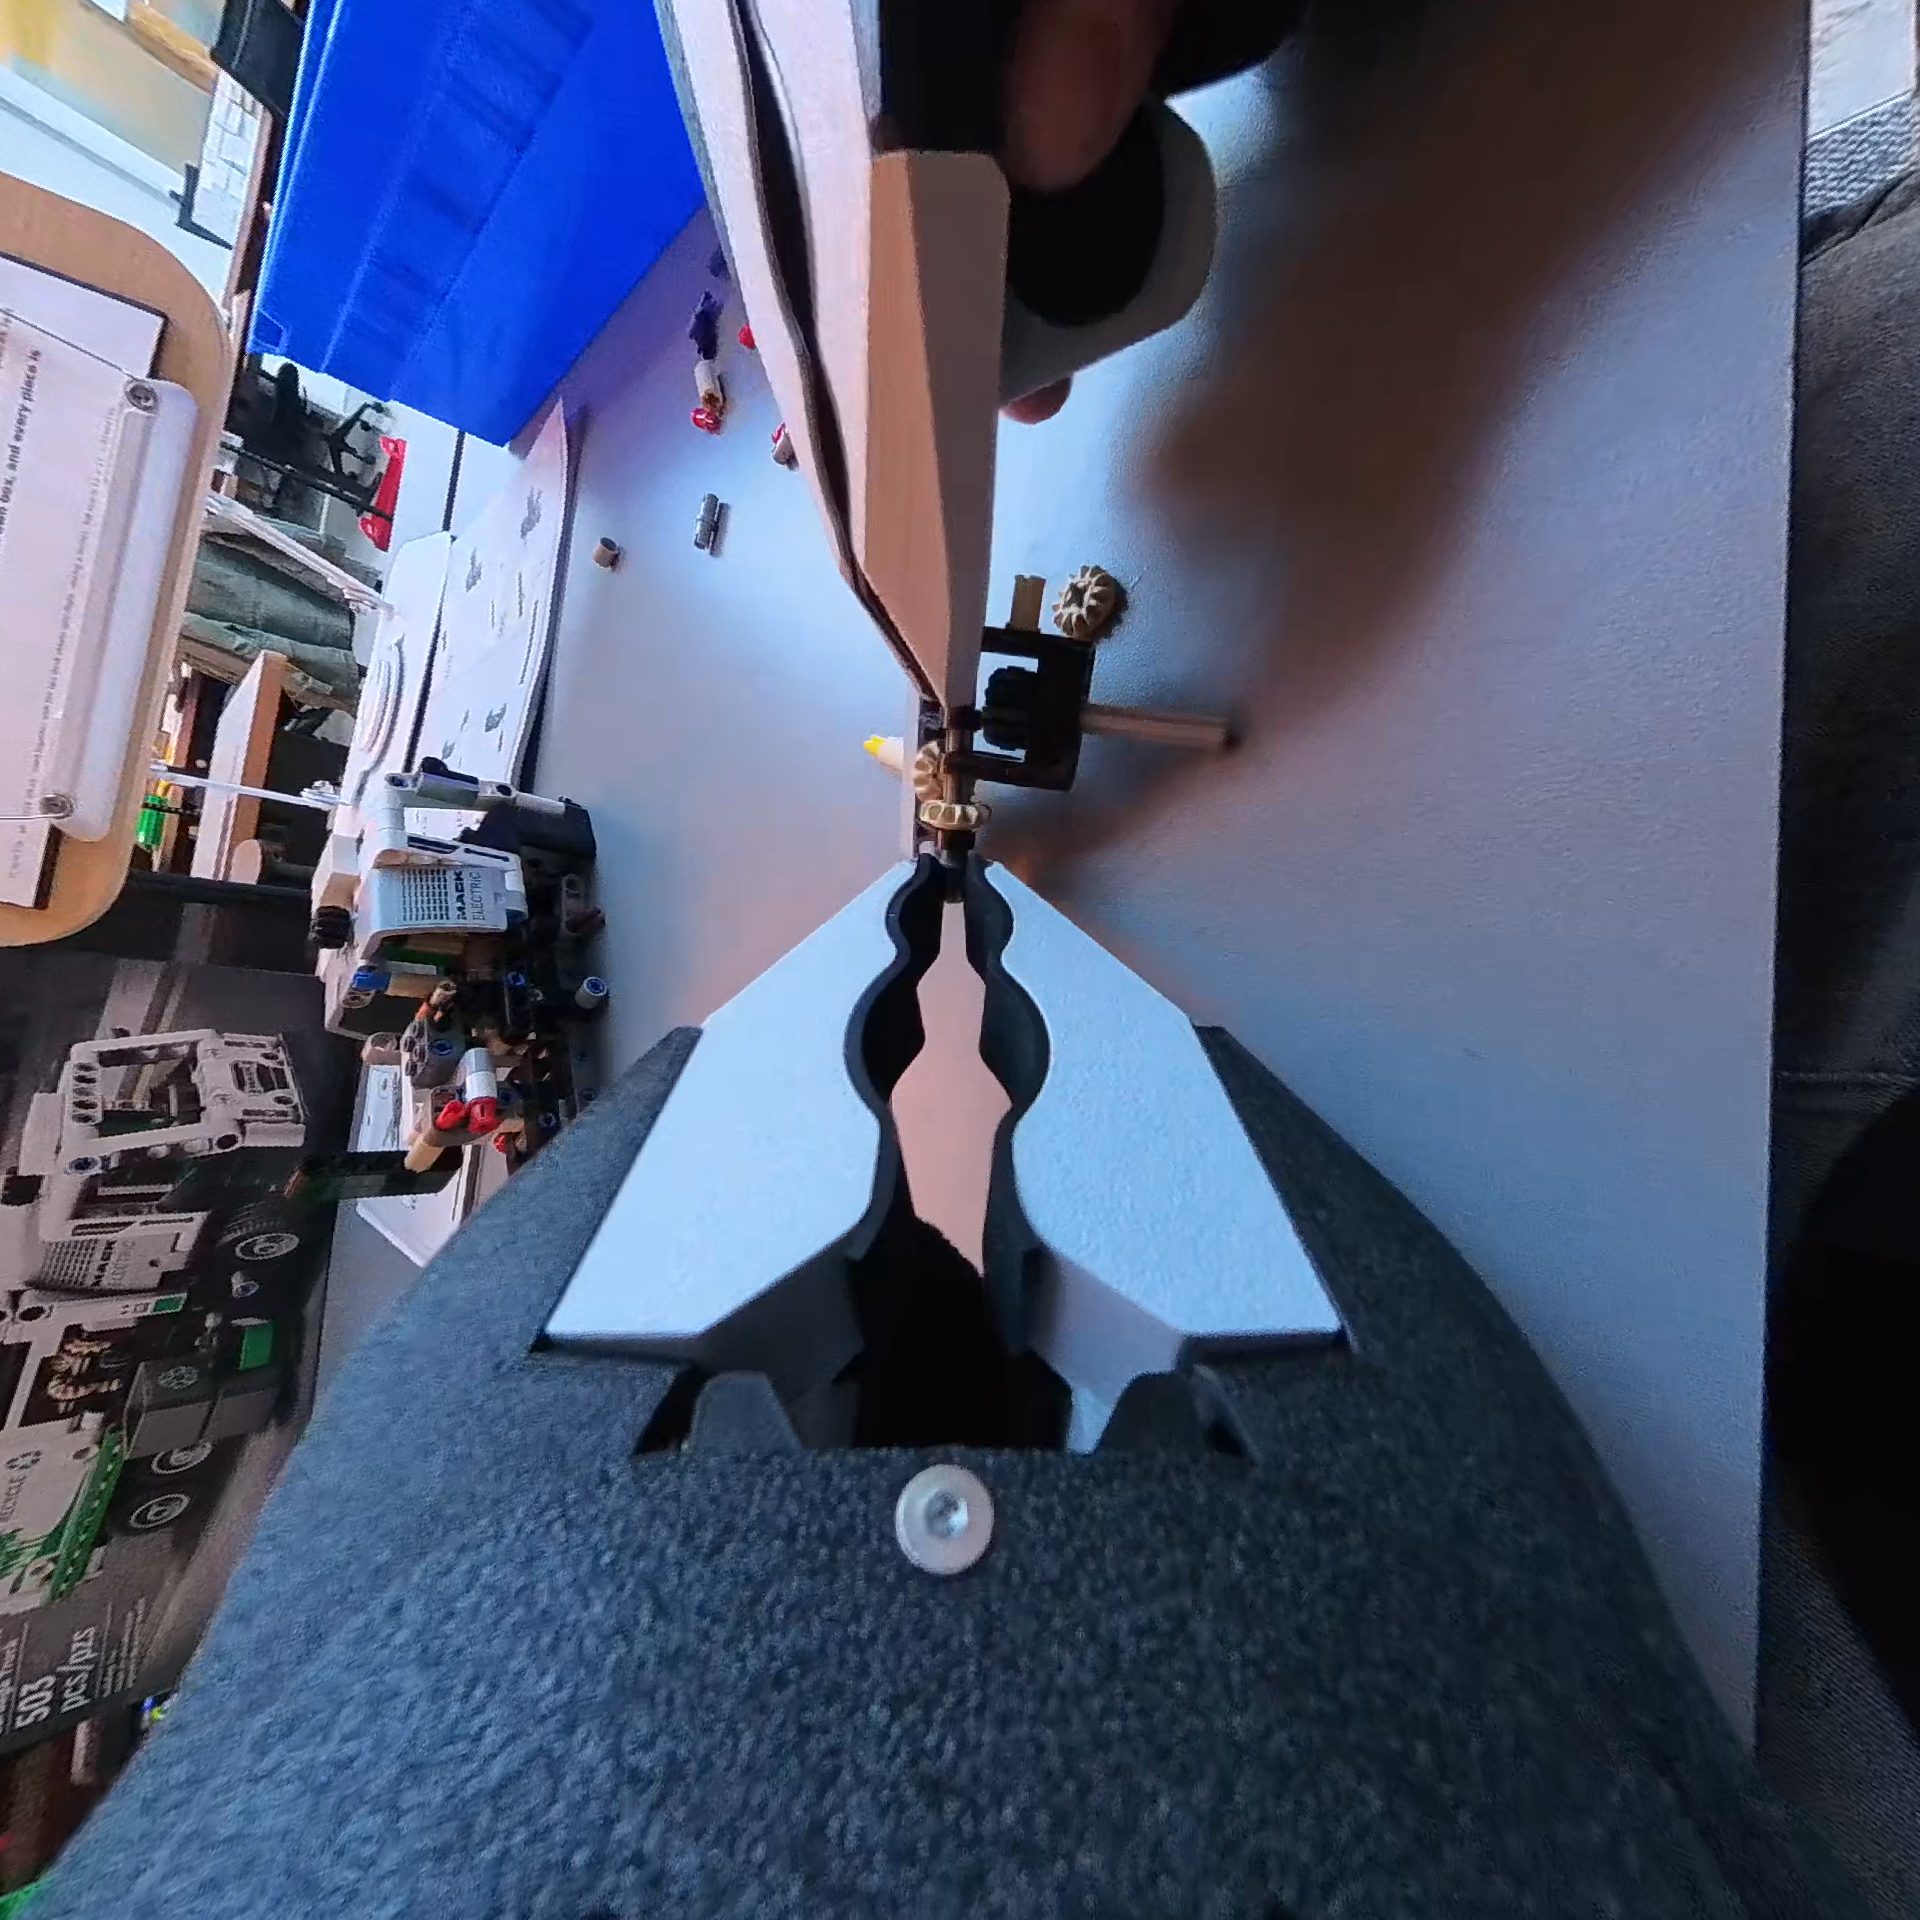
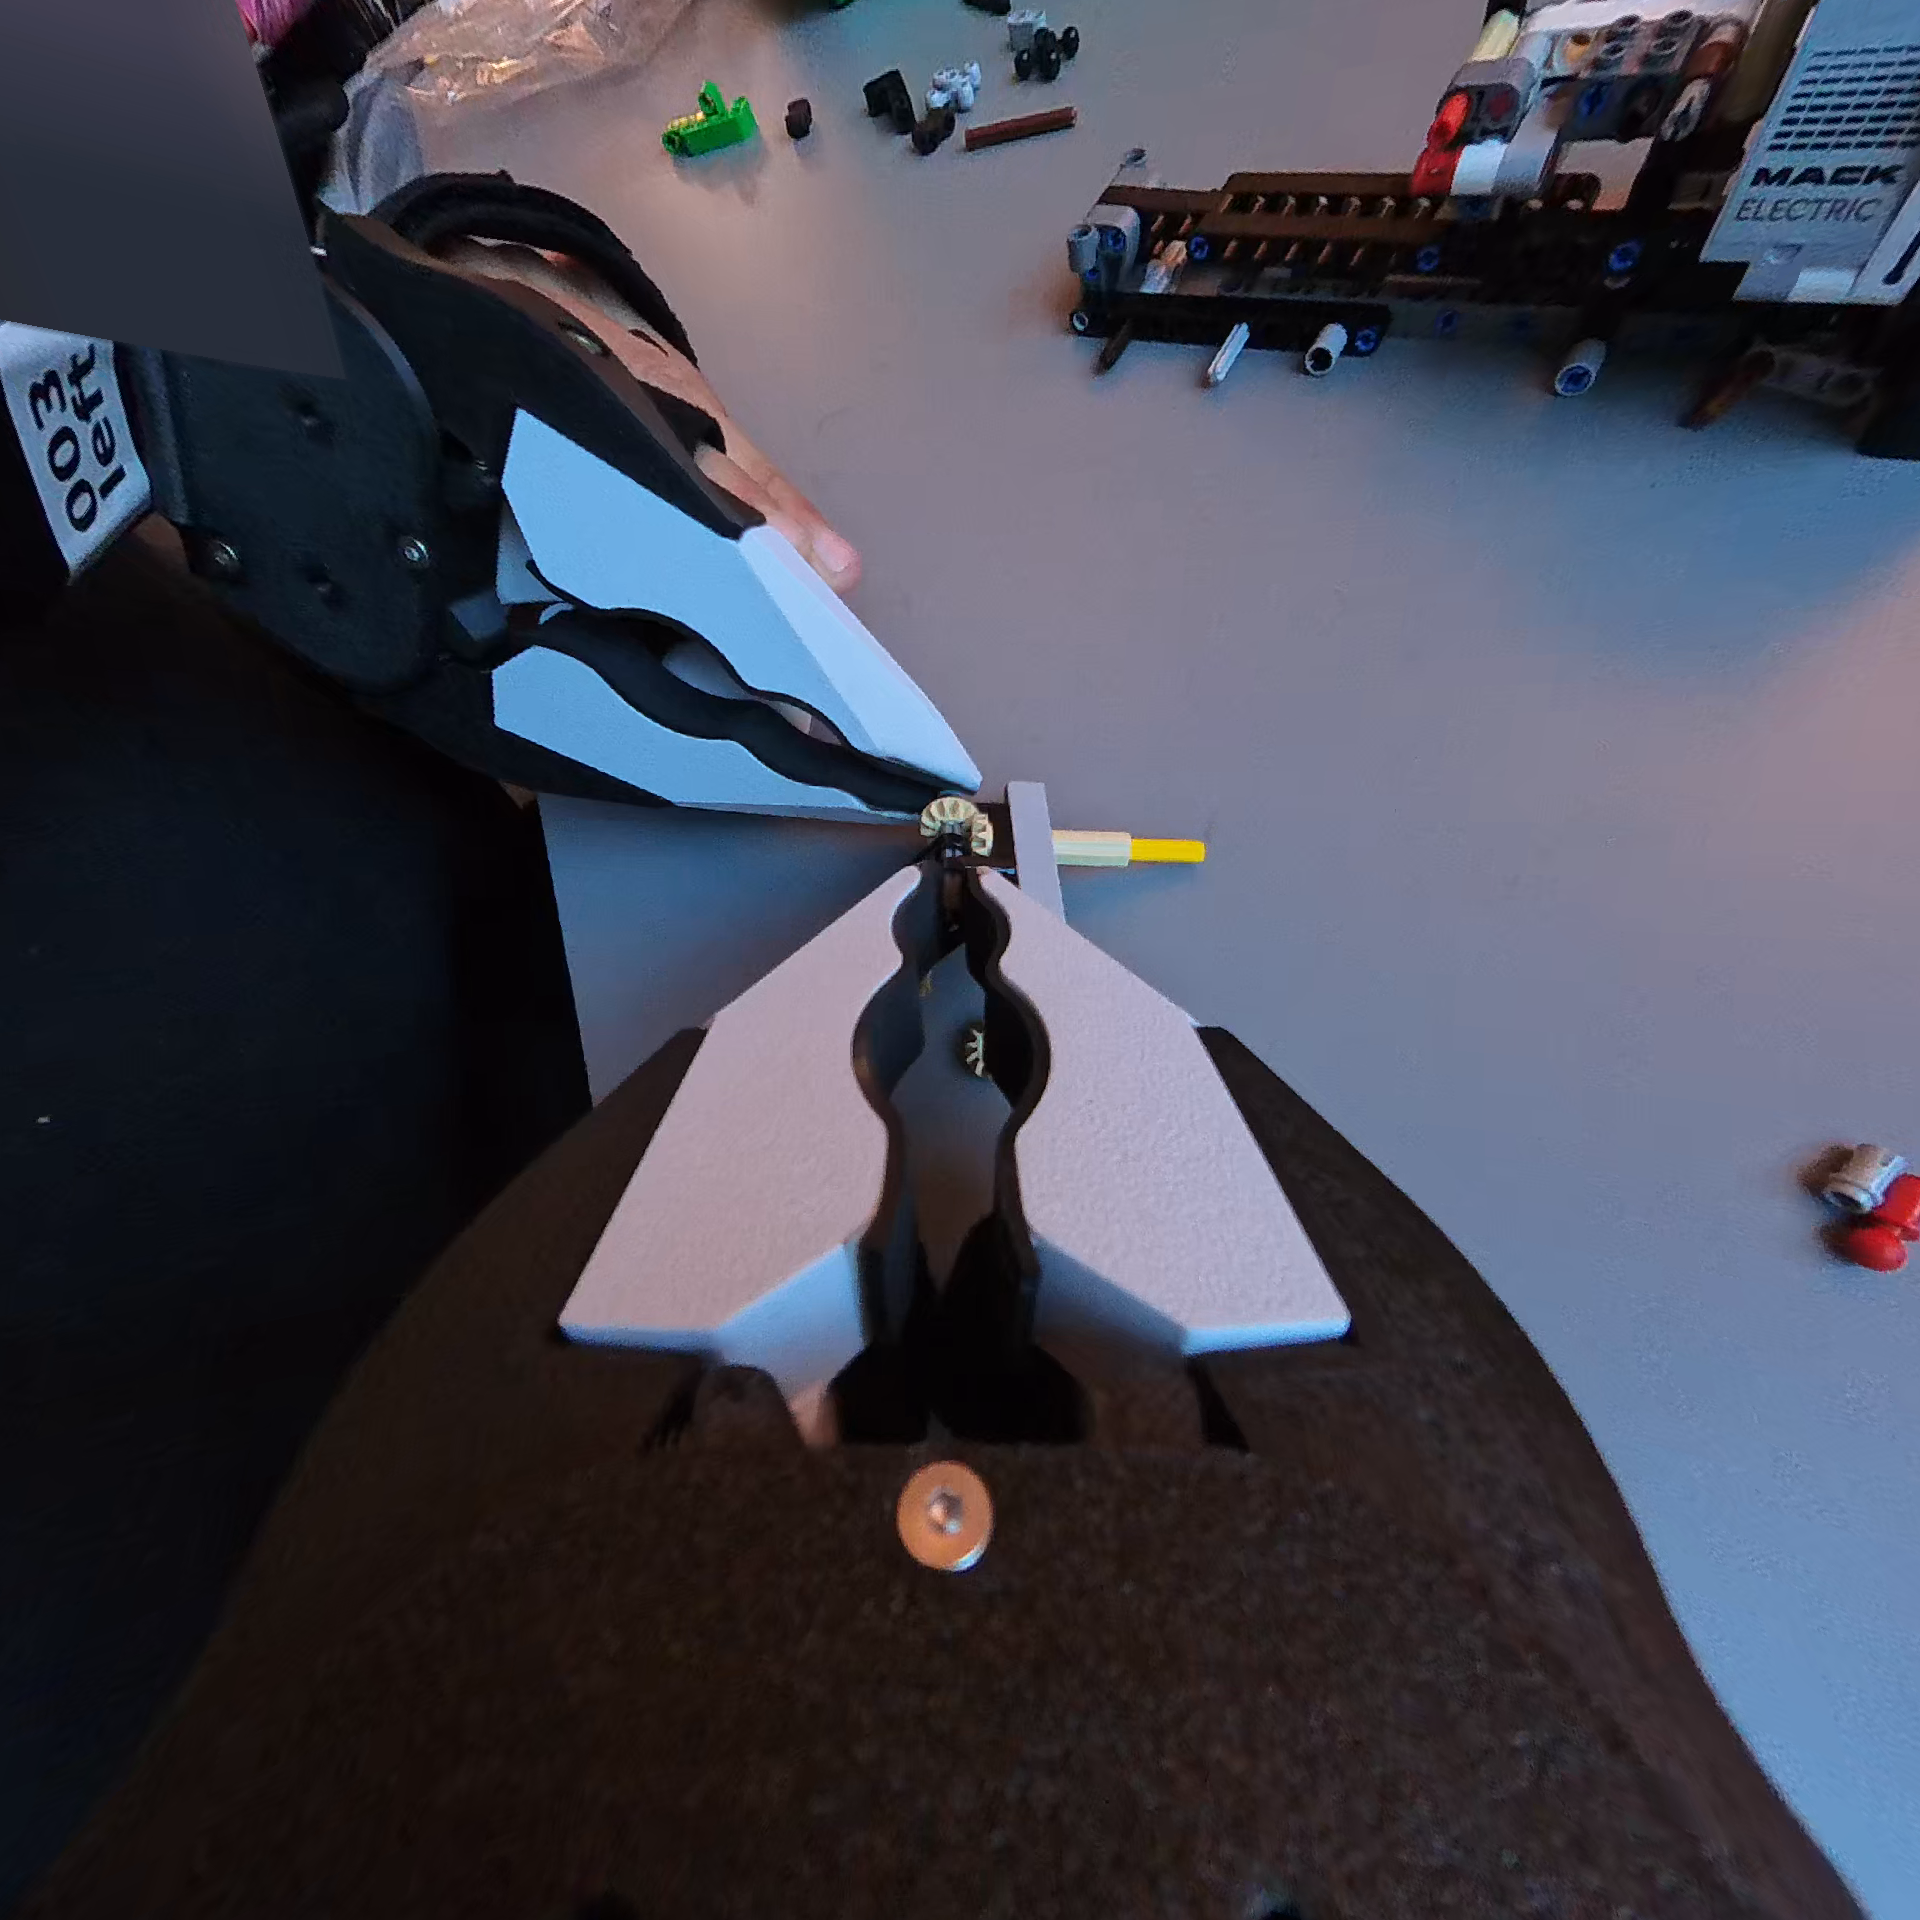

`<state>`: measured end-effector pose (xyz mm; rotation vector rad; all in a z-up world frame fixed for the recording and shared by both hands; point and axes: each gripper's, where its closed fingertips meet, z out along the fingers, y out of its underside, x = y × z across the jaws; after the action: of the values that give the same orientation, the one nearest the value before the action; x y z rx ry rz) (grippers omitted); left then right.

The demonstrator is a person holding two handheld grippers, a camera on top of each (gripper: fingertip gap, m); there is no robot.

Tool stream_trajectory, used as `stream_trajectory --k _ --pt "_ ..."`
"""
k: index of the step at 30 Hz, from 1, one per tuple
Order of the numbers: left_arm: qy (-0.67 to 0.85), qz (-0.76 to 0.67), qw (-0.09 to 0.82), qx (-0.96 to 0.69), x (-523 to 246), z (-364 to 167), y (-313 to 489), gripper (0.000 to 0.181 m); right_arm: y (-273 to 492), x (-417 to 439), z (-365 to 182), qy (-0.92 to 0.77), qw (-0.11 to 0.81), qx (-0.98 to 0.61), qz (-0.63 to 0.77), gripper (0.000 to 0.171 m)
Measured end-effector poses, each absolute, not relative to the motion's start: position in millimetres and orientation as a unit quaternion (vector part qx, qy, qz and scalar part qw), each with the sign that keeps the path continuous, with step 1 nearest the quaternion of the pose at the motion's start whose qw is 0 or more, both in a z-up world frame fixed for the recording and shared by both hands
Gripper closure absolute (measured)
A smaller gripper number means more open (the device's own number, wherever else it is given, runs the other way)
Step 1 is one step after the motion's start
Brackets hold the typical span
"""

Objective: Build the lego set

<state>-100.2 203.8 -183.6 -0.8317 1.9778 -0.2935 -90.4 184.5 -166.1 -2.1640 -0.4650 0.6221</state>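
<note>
Right now you have both grippers meeting at one small gear assembly [image 1: 1023, 717], held just above the near corner of the pale grey worktop [image 2: 1455, 727]. Your left gripper [image 1: 948, 864] has its fingers pinched onto the end of the thin axle carrying the tan gears [image 1: 951, 790]. Your right gripper [image 2: 948, 873] has its fingers clamped on the black frame of the same piece, so each tool braces the part against the other, probably to seat a gear or axle without the frame twisting. A grey axle [image 1: 1153, 727] sticks out one side and a yellow-tipped one [image 2: 1127, 848] the other. A spare tan gear [image 1: 1086, 601] lies just beside.

Farther back on the worktop stand the half-built truck chassis [image 2: 1299, 270], scattered loose pieces [image 2: 935, 94] and a red and grey connector [image 2: 1865, 1216]. A blue bin [image 1: 468, 208] and the set's box [image 1: 135, 1299] sit at the edge.
</note>
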Motion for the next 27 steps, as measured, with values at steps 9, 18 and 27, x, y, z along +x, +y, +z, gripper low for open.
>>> stream_trajectory --k 9,18,27 --pt "0.805 -0.091 0.471 -0.348 -102 -186 210 0.179 179 -69 -161 -0.110 0.403 -0.862 0.286 0.138" --pt "0.802 -0.092 0.467 -0.361 -102 -187 210 0.179 181 -90 -179 -0.135 0.350 -0.884 0.278 0.147" --pt "0.811 -0.104 0.465 -0.339 -102 -188 205 0.179 175 -94 -174 -0.076 0.330 -0.862 0.377 0.161"
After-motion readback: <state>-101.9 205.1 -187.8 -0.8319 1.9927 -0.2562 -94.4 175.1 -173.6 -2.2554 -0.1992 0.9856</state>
